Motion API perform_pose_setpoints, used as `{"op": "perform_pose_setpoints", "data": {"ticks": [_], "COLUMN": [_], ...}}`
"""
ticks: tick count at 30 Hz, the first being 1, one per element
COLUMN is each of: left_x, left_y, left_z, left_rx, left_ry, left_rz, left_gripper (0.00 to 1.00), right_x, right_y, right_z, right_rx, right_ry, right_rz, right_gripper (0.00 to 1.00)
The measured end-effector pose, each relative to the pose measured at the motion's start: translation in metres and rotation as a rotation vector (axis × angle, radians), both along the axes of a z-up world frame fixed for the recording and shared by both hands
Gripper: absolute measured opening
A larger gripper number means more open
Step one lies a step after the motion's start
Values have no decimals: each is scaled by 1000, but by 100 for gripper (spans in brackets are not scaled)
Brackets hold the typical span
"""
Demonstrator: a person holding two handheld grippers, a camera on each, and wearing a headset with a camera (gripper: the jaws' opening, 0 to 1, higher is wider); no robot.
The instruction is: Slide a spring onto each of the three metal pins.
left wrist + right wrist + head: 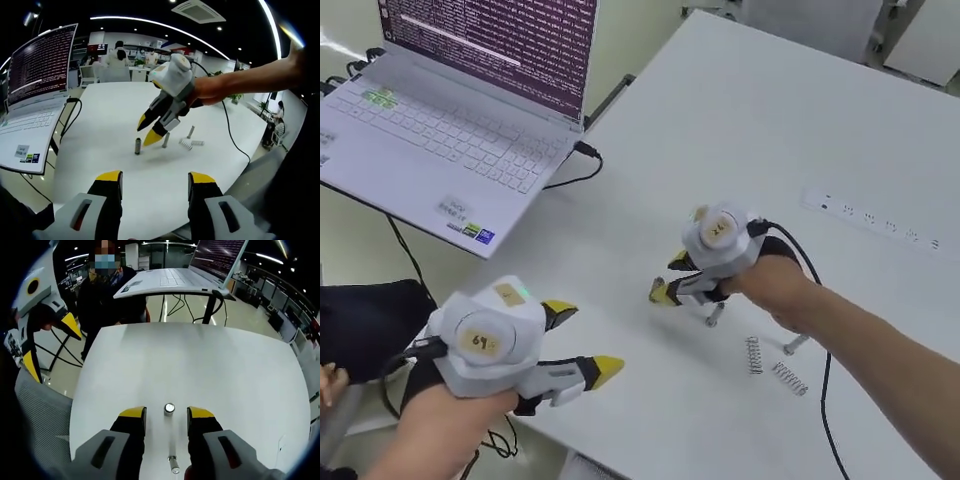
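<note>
Three metal pins stand on the white table. One pin looks dark and ribbed, as if a spring sits on it; its top shows between the jaws of my right gripper, which is open and not touching it. Two bare pins stand behind that gripper. Two loose springs lie flat beside them. My left gripper hovers open and holding nothing near the table's front edge, well short of the pins.
An open white laptop sits at the back left, with a black cable trailing onto the table. A white power strip lies at the far right. The right gripper's cable runs along the person's forearm.
</note>
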State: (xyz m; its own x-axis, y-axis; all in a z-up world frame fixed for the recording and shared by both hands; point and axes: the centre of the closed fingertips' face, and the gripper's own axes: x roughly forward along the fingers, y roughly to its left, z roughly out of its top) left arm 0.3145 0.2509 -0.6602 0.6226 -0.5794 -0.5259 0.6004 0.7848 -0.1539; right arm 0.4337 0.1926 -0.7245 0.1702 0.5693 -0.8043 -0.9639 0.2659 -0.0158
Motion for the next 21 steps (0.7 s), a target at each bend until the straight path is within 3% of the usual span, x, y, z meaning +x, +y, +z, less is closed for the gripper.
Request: {"op": "perform_pose_setpoints", "data": {"ticks": [9,21], "left_x": [-3,-3], "left_y": [2,5], "left_z": [2,8], "left_rx": [-13,-14], "left_ry": [-3,-16], "left_rz": [23,39], "left_gripper": [47,47], "right_x": [-8,-22], "right_y": [-13,-36], "right_z": [19,27], "right_rx": [42,54], "right_ry": [-29,-54], "right_rz": [-57,-91], "right_gripper": [35,39]}}
